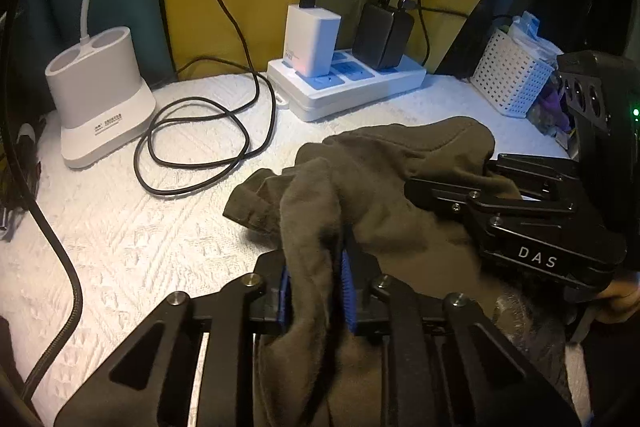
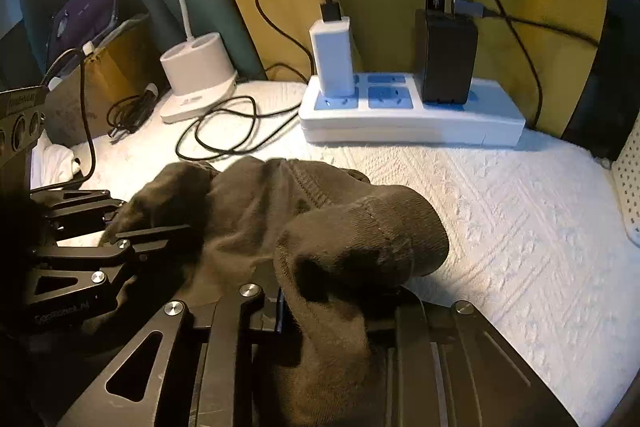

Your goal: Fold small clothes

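A dark olive sock (image 1: pixel 384 179) is bunched over the white textured cloth (image 1: pixel 132 243). My left gripper (image 1: pixel 316 287) is shut on a fold of the sock between its blue pads (image 1: pixel 347 287). My right gripper (image 2: pixel 336 303) is shut on the sock's other end (image 2: pixel 360 239), which drapes over its fingers and hides the right pad. Each gripper shows in the other's view: the right one at the right (image 1: pixel 444 193), the left one at the left (image 2: pixel 160 239), both pinching the same sock.
A white power strip (image 1: pixel 348 83) with a white charger (image 1: pixel 310 41) and a black charger (image 1: pixel 382 35) stands at the back. A black cable (image 1: pixel 200 147) coils beside a white lamp base (image 1: pixel 100 95). A white perforated basket (image 1: pixel 512 75) stands at back right.
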`<state>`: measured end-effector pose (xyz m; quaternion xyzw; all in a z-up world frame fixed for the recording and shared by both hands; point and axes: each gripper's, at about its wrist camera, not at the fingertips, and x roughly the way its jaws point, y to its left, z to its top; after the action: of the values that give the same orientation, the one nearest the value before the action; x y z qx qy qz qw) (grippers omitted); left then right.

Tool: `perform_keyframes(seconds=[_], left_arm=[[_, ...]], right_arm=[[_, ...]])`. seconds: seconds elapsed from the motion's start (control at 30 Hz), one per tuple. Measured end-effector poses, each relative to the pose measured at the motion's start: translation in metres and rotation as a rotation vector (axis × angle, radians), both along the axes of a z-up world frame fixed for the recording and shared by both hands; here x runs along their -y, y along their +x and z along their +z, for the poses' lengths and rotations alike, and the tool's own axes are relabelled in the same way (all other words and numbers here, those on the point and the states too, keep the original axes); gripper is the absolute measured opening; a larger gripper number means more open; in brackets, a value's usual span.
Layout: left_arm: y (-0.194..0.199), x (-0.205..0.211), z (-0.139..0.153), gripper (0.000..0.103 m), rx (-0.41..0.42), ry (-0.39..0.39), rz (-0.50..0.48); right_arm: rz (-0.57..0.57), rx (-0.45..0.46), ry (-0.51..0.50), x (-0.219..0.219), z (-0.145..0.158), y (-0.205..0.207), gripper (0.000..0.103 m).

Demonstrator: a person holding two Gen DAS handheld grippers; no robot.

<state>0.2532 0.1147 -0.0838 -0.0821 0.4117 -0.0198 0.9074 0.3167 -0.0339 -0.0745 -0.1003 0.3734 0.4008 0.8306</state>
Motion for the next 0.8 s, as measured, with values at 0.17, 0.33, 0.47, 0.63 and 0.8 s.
perform_keyframes(seconds=[0.17, 0.33, 0.47, 0.63, 0.8], left_arm=[[-0.015, 0.005, 0.021, 0.016, 0.062, 0.008, 0.002], [-0.037, 0.011, 0.048, 0.015, 0.126, 0.012, 0.013], [-0.062, 0.017, 0.072, 0.015, 0.187, 0.015, 0.020], [-0.092, 0.025, 0.098, 0.014, 0.251, 0.015, 0.027], [-0.121, 0.029, 0.119, 0.013, 0.318, 0.012, 0.043]], right_arm=[[0.003, 0.048, 0.033, 0.011, 0.025, -0.018, 0.023], [0.000, 0.104, 0.072, 0.023, 0.054, -0.041, 0.022], [0.001, 0.151, 0.101, 0.035, 0.079, -0.066, 0.022], [0.004, 0.212, 0.135, 0.050, 0.107, -0.100, 0.022], [0.016, 0.275, 0.169, 0.062, 0.131, -0.134, 0.022]])
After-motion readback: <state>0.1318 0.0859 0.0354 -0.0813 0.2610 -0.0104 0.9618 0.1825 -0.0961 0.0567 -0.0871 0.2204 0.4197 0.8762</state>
